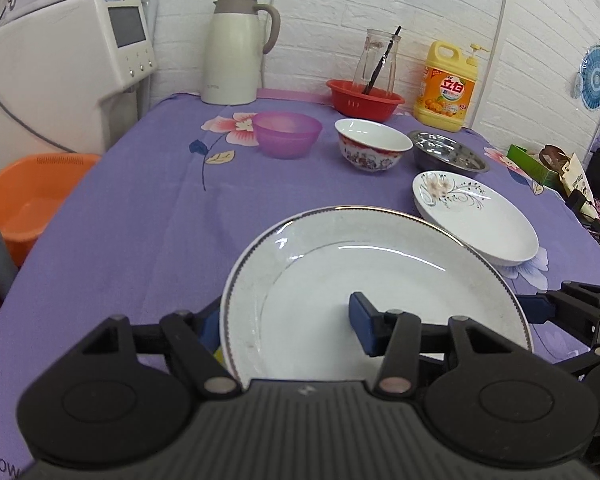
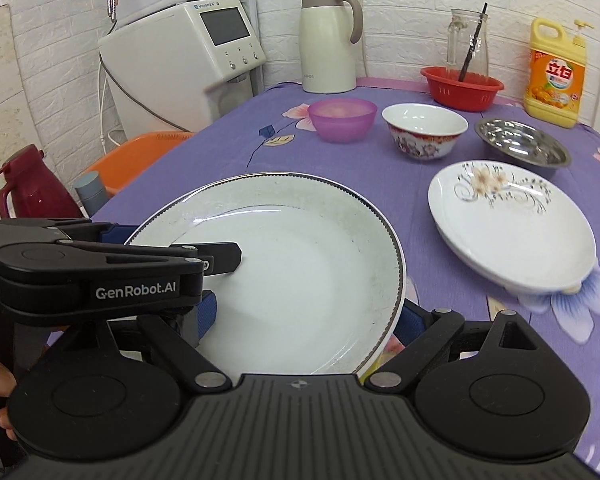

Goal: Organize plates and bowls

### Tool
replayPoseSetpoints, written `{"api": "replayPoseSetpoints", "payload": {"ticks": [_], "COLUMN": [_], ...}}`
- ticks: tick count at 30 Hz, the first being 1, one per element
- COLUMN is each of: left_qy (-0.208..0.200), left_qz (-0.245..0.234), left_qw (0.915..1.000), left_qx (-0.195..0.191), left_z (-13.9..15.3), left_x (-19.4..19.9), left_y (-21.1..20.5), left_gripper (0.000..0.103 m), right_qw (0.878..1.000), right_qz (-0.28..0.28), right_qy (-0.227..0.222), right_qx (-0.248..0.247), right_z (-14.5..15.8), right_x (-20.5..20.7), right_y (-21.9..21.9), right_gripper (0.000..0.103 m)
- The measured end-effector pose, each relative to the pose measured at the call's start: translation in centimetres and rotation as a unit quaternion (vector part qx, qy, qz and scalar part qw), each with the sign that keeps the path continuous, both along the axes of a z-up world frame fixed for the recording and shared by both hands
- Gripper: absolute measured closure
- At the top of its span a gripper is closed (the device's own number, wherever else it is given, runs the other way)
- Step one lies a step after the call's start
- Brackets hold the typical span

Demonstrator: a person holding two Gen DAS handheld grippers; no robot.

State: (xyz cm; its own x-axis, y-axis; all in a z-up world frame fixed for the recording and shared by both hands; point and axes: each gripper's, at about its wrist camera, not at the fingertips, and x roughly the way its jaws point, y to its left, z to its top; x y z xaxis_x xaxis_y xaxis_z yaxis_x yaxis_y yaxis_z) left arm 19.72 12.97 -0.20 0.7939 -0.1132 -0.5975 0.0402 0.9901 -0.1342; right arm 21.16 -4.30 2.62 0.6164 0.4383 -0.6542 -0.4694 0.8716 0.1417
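Observation:
A large white plate with a dark rim point(image 1: 376, 284) point(image 2: 300, 276) is held just above the purple tablecloth by both grippers. My left gripper point(image 1: 288, 328) is shut on its left rim, one finger point(image 1: 364, 320) inside the plate and one under it. My right gripper point(image 2: 304, 316) is shut on its right rim; it shows at the right edge of the left wrist view point(image 1: 580, 312). The left gripper shows in the right wrist view point(image 2: 228, 258). A flowered plate point(image 1: 476, 216) point(image 2: 512, 228) lies to the right. Purple bowl point(image 1: 287, 134) point(image 2: 342, 119), patterned china bowl point(image 1: 370, 150) point(image 2: 424, 130) and steel bowl point(image 1: 448, 154) point(image 2: 522, 142) stand in a row behind.
At the back stand a white thermos jug point(image 1: 236, 50), a red basket point(image 1: 364, 98) with a glass jar, and a yellow detergent bottle point(image 1: 448, 86). A white appliance point(image 1: 60, 72) and an orange basin point(image 1: 32, 196) are left of the table. A red kettle point(image 2: 32, 188) sits lower left.

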Motion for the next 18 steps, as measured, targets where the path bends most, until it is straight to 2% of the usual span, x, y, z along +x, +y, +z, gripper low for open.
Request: {"api": "replayPoseSetpoints", "payload": {"ticks": [6, 12, 15, 18], "left_qy": [0.01, 0.017, -0.007, -0.026], "left_qz": [0.003, 0.002, -0.002, 0.001], "left_qw": [0.9999, 0.9989, 0.9999, 0.9997], "left_qx": [-0.012, -0.043, -0.007, 0.004], "left_z": [-1.4, -2.8, -2.6, -2.0], "left_x": [-0.2, 0.2, -0.2, -0.5], "left_y": [0.1, 0.9, 0.4, 0.3], "left_gripper": [0.052, 0.051, 0.049, 0.042], "right_qw": [1.0, 0.999, 0.999, 0.999], "right_qz": [-0.009, -0.006, -0.006, -0.008], "right_qy": [0.002, -0.03, -0.034, -0.025], "right_qx": [0.007, -0.022, -0.028, -0.021], "right_z": [-1.4, -2.0, -2.4, -2.5], "right_x": [-1.2, -1.6, -1.4, -1.0], "right_y": [-0.2, 0.4, 0.3, 0.0], "right_gripper": [0.0, 0.0, 0.0, 0.0]}}
